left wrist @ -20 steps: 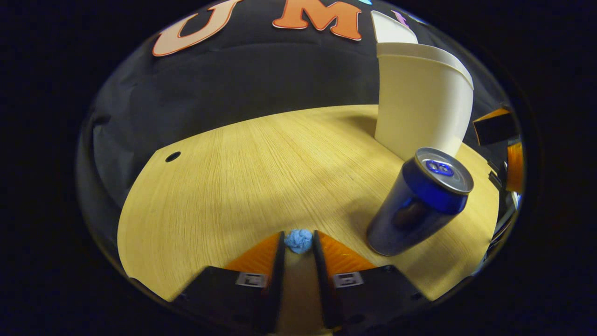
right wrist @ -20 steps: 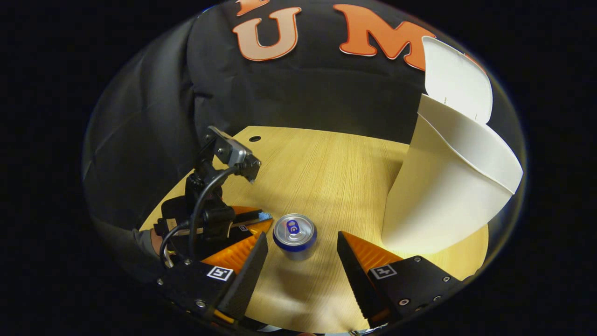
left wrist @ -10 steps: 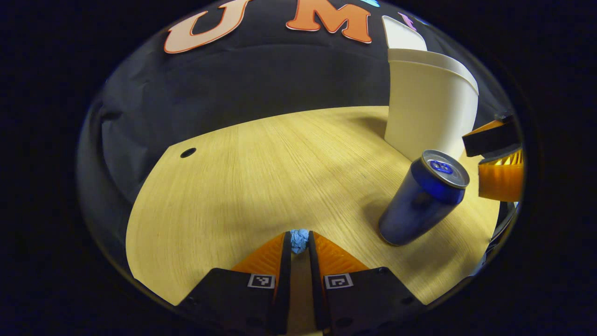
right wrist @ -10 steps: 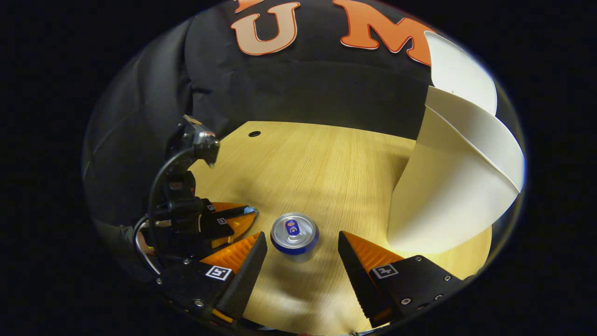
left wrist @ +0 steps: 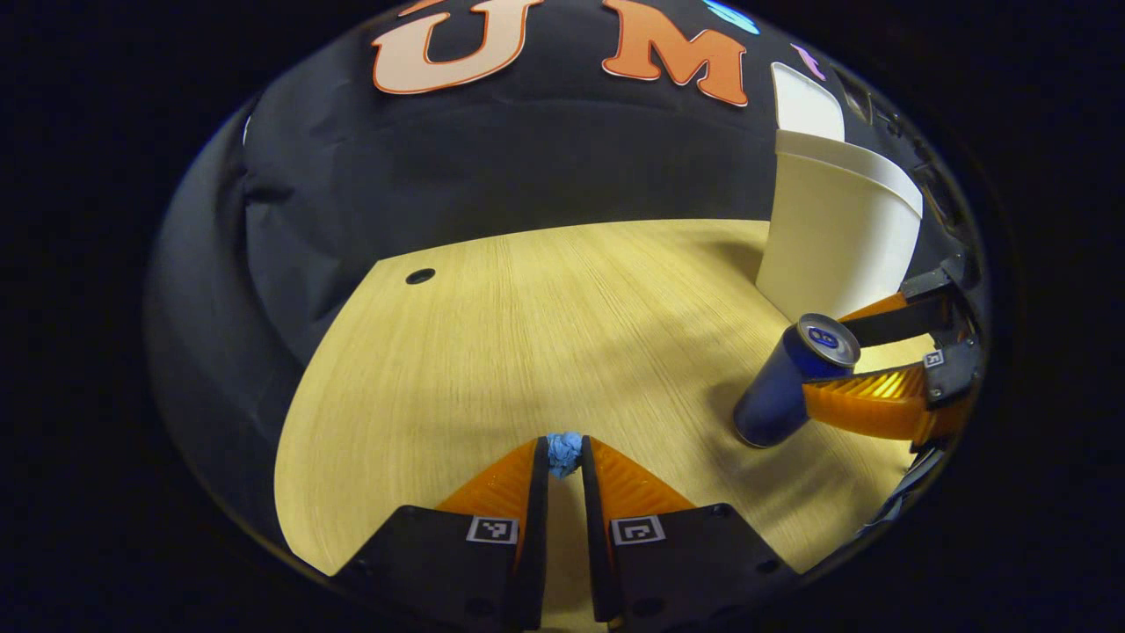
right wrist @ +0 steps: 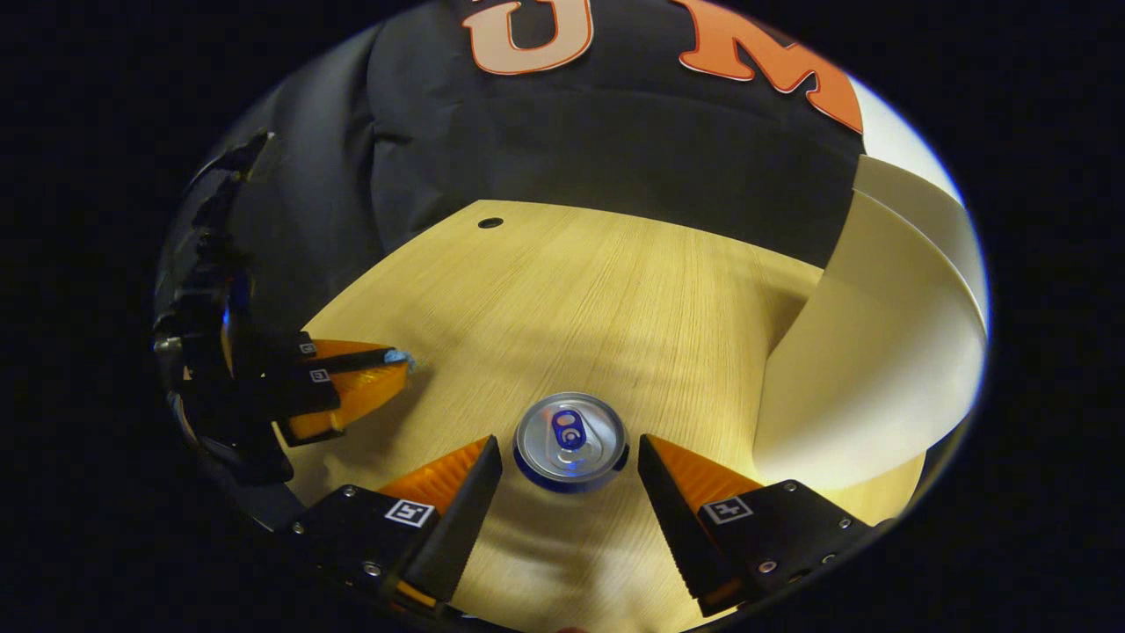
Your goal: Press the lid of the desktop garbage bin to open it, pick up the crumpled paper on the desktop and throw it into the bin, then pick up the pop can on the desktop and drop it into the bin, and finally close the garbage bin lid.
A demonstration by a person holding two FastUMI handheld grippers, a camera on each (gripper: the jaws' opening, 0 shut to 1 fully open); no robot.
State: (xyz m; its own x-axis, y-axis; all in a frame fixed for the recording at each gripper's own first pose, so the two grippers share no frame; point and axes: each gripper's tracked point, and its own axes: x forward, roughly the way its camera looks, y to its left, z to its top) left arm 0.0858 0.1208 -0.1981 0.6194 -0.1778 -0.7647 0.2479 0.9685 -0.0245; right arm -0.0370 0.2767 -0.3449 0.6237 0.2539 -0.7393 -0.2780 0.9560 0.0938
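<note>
My left gripper [left wrist: 562, 445] is shut on a small blue crumpled paper [left wrist: 563, 454], which it holds above the wooden desktop [left wrist: 527, 334]. A blue pop can [left wrist: 782, 391] stands upright to its right, near the white bin [left wrist: 835, 242], whose lid [left wrist: 802, 101] is raised. In the right gripper view the can's silver top [right wrist: 570, 432] sits between the fingers of my right gripper [right wrist: 569, 445], which is open, with a gap on each side. Far left in that view is the left gripper [right wrist: 397, 359] with the paper [right wrist: 404, 357] at its tips.
The bin [right wrist: 870, 352] rises close on the right of my right gripper. A small round hole [left wrist: 420, 276] marks the desktop's far left corner. The black cloth wall stands behind the desk. Bare wood lies between the two grippers.
My left gripper closed tighter on the paper and drew back and up with it. My right gripper moved forward, so the can now stands between its open fingers.
</note>
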